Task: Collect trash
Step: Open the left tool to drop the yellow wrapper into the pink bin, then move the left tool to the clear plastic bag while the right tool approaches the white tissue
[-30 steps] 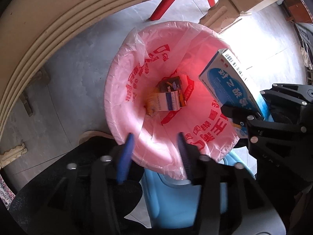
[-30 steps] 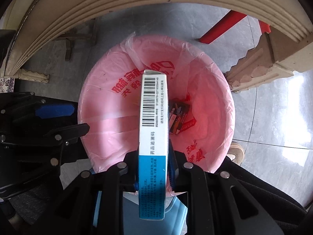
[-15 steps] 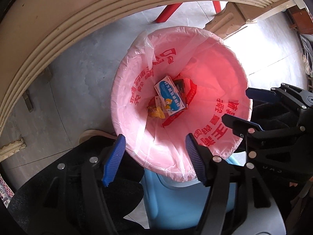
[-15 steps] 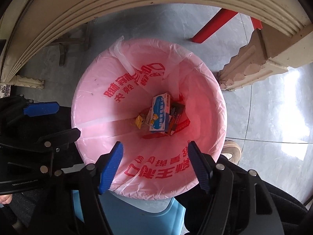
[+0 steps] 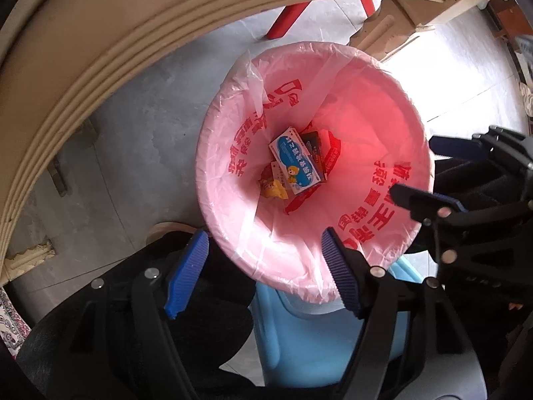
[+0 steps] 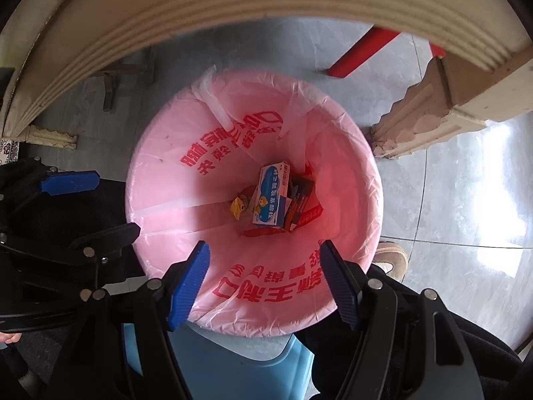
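Both grippers hang over the pink-lined bin (image 6: 363, 180). The right gripper (image 6: 263, 280) gapes empty; the left gripper (image 5: 263, 273), also empty, is opening. The box (image 6: 271, 196) lies at bin centre, 12 o'clock of the right jaws. Lift clear without snagging the liner.

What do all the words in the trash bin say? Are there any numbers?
"对乙酰氨基酚": that is how the blue and white box seems to read; its smaller print is too small.
Barcode on that box's end: the digits are too small to read.
Big red Chinese characters on the pink bag: upside down and crinkled, not readable for sure.
Dark packets beside the box: print too blurred.
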Action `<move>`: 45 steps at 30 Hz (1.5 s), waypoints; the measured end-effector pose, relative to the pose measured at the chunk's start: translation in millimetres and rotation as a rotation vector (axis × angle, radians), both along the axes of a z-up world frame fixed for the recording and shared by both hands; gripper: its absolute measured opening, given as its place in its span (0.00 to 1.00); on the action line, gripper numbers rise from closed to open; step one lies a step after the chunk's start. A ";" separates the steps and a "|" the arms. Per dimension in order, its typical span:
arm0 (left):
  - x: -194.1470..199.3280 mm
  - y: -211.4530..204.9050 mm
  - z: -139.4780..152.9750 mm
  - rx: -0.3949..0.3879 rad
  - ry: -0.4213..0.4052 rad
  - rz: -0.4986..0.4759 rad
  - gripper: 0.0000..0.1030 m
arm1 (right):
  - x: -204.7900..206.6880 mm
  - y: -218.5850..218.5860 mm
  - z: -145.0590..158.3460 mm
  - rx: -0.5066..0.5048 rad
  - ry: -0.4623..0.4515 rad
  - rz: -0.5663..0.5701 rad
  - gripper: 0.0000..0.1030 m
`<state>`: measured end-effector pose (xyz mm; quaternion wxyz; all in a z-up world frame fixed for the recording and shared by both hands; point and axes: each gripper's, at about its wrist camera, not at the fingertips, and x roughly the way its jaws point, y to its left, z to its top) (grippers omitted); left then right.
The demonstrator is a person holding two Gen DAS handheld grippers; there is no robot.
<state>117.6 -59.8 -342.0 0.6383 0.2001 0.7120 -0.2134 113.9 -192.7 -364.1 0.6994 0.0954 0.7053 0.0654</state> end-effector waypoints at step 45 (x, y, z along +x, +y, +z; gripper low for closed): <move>72.4 0.0 310.8 -0.155 -0.417 -0.048 0.80 | 111.7 -57.2 337.8 0.079 -0.509 0.045 0.70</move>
